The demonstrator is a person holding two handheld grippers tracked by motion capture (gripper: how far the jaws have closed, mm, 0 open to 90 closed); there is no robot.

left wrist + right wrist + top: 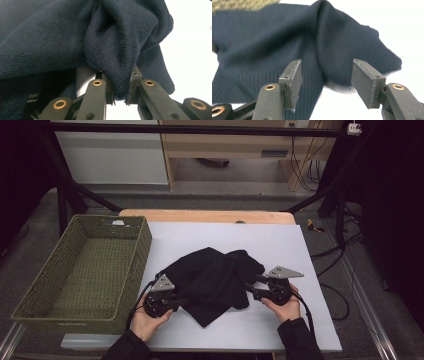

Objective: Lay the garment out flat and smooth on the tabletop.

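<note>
A dark navy knitted garment (215,277) lies crumpled on the white table sheet (280,245). My left gripper (182,299) reaches into the garment's left edge. In the left gripper view the jaws (121,87) are shut on a thick fold of the knit (117,62), and the rest of the garment (62,35) bulges above them. My right gripper (248,289) stands at the garment's right edge. In the right gripper view it (325,80) is open, its pads wide apart, with the ribbed cloth (274,40) lying just beyond and below them, untouched.
A green woven basket (134,265) stands at the left, its wall close to my left hand. The wooden table edge (200,215) runs along the back. Bare white sheet lies behind and to the right of the garment. Cables lie on the floor at the right.
</note>
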